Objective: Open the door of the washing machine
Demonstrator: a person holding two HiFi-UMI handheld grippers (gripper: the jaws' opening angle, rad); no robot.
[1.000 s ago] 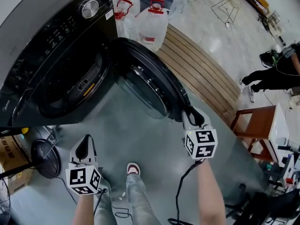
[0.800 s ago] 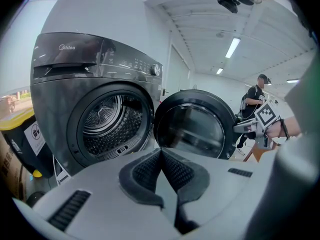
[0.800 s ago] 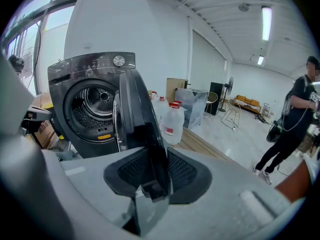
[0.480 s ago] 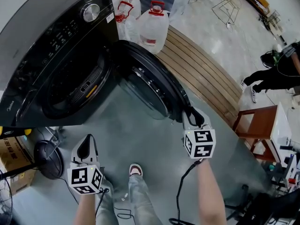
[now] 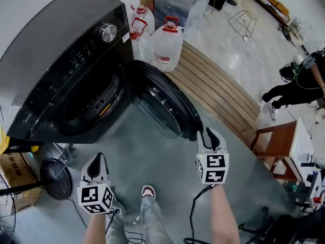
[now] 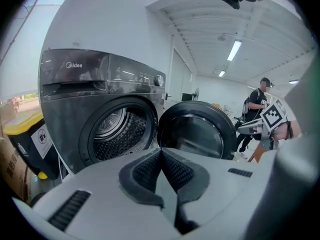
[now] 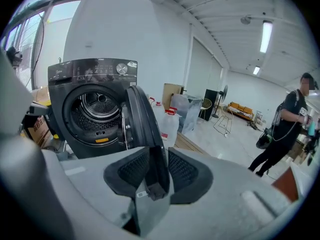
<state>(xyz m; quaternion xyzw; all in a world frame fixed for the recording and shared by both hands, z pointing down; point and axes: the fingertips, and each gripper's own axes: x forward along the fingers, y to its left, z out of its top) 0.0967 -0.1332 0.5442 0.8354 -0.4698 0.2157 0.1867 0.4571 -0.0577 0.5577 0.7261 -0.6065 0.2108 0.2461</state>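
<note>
A dark washing machine [image 5: 61, 55] stands at upper left, seen from above, its round drum opening [image 5: 89, 105] uncovered. Below it, over the grey floor [image 5: 152, 156], the left gripper [image 5: 96, 162] hangs free, its two fingers pressed together with nothing between them. To the right of the drum, the round glass door [image 5: 160, 103] stands swung wide open, hinged at the opening's right edge. The right gripper [image 5: 208, 135] has its padded fingers clamped on the door's outer rim, at the edge farthest from the hinge. Behind the door stand clear water jugs [image 5: 165, 44] with red handles, beside a slatted wooden platform [image 5: 218, 83]. At far right, well apart, is a person in black [image 5: 299, 83].
</note>
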